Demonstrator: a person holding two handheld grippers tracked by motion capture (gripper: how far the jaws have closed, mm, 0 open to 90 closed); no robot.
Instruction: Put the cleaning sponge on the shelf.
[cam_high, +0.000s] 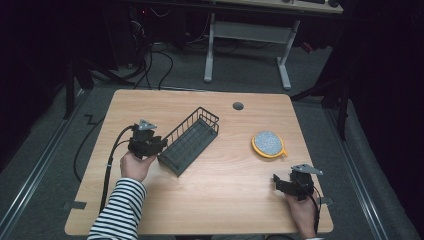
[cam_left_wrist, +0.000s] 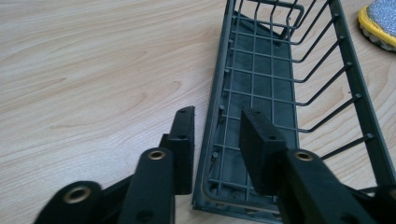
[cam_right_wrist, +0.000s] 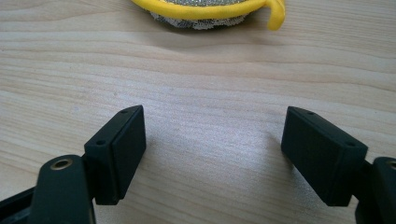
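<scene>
Left claw (cam_high: 159, 145) first: found near 9 o'clock on the desk (cam_high: 220, 200), held by the left hand (cam_high: 134, 165) with a striped sleeve (cam_high: 117, 210) behind it. Points toward 3 o'clock, right at the near end of the basket (cam_high: 192, 137). Black cable (cam_high: 112, 155) trailing back toward 7 o'clock.

Seen up close in the left gripper view, left claw (cam_left_wrist: 215, 135) only partly spread, with one jaw outside the basket (cam_left_wrist: 261, 79) and one jaw inside it. Long side wall of the basket between the two jaws. Small gap of desk showing between the outer jaw and the wall, so no pinch on it.

Basket: dark wire, long and thin, flat on the desk a bit toward 10 o'clock from the middle. Runs from about 7 o'clock up to 1 o'clock. Nothing inside it.

Right claw (cam_high: 280, 182) down near 5 o'clock on the desk, held by the right hand (cam_high: 300, 210). Spread wide in the right gripper view (cam_right_wrist: 212, 149), with bare wood between the jaws and nothing pinched.

Round scrub pad (cam_high: 268, 143) with a yellow rim near 3 o'clock, well apart from the basket. Lies ahead of the right claw, at 12 o'clock in the right gripper view (cam_right_wrist: 205, 11), not touching it. Peeks in at 1 o'clock in the left gripper view (cam_left_wrist: 380, 18) too.
</scene>
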